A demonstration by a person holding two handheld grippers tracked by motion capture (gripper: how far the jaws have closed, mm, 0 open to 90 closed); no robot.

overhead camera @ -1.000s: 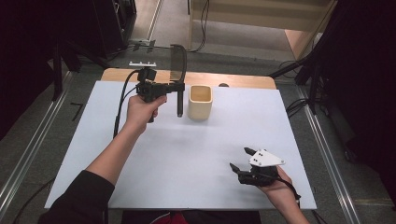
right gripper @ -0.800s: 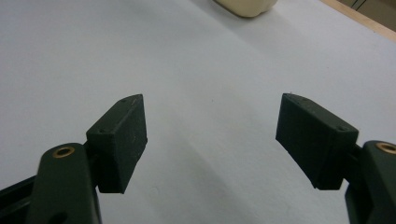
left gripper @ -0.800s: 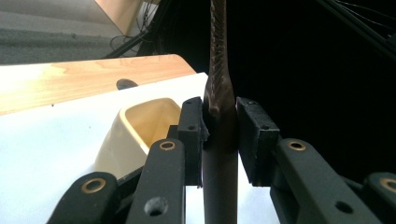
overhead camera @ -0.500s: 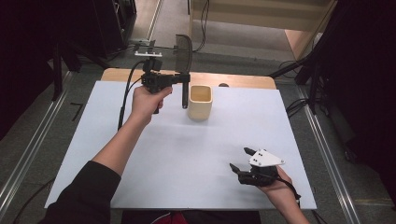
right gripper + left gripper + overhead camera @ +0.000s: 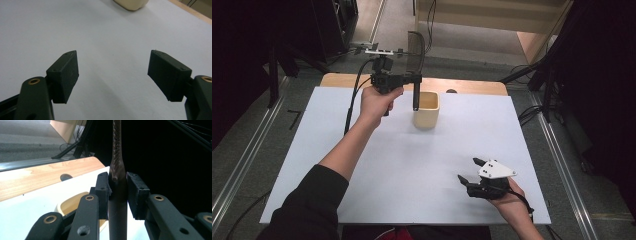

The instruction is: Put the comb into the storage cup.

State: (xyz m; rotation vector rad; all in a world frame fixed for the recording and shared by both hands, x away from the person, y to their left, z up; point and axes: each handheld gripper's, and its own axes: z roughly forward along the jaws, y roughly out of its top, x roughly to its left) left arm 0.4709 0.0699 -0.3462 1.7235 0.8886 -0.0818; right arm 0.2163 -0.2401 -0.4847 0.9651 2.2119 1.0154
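1. Since a second ago my left gripper (image 5: 416, 79) has carried the comb (image 5: 416, 60) up and to the right, from beside the cup (image 5: 427, 109) to above its far left rim; my right hand has not moved.
2. My left gripper is clenched on the comb: in the left gripper view both pads (image 5: 102, 192) press the dark handle just below where the teeth begin.
3. The comb (image 5: 116, 182) hangs upright, teeth at the top and handle pointing down, with its lower end at the level of the cup's mouth on the left side.
4. The cream cup stands on the white table (image 5: 362, 190), at the far side near the middle.
5. My right gripper (image 5: 469, 170) rests near the right front corner of the table, well apart from the cup.
6. Its jaws stand released and wide, with bare tabletop between the pads (image 5: 66, 75).
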